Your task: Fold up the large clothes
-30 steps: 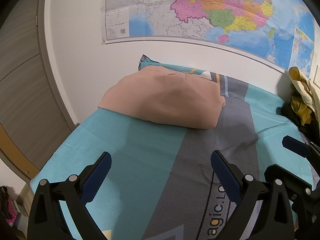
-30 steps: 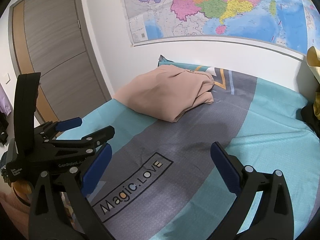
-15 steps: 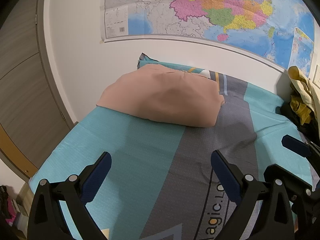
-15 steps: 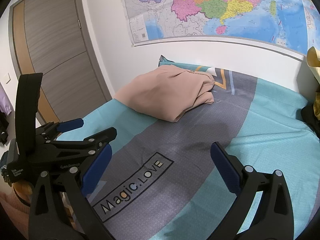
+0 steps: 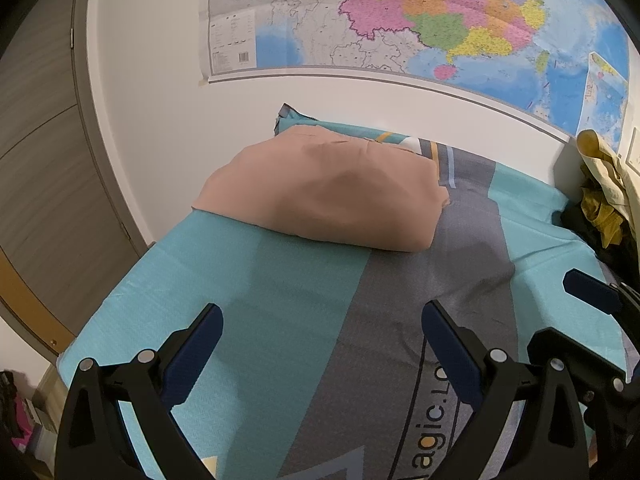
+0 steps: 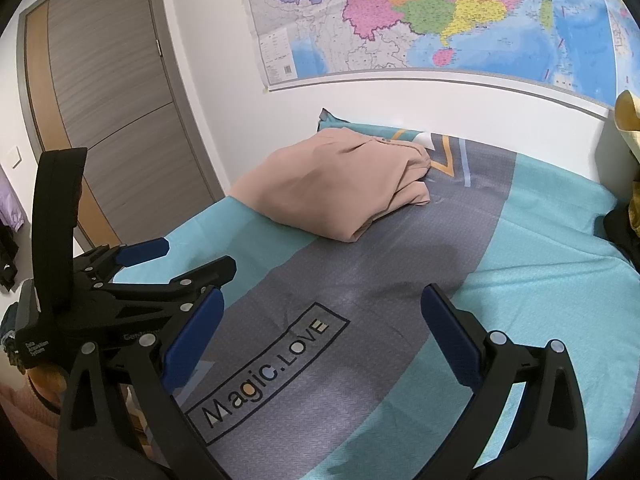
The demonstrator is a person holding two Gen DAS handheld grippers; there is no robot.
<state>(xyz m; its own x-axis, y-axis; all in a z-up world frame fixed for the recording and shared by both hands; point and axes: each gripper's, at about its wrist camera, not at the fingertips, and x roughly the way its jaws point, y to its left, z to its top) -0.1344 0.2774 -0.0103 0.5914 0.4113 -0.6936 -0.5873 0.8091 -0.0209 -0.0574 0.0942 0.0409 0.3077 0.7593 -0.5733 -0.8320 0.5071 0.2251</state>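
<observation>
A folded peach-pink garment (image 5: 328, 196) lies at the far end of the bed, close to the wall; the right wrist view shows its stacked layers (image 6: 340, 192) on the right side. My left gripper (image 5: 320, 328) hovers open over the teal and grey bedsheet (image 5: 280, 300), well short of the garment, nothing between its fingers. My right gripper (image 6: 320, 320) is open too, above the "Magic.LOVE" print (image 6: 268, 372). The left gripper's black body (image 6: 120, 292) shows at the left of the right wrist view.
A large wall map (image 5: 400, 16) hangs behind the bed. A grey and wood door (image 6: 108, 100) stands to the left. Yellow and dark clothes (image 5: 604, 196) are piled at the bed's right edge. The bed's left edge (image 5: 104, 312) drops to the floor.
Both grippers have drifted very slightly; the garment appears a touch lower and nearer in the left wrist view. Jaws stay open and nothing was grasped.
</observation>
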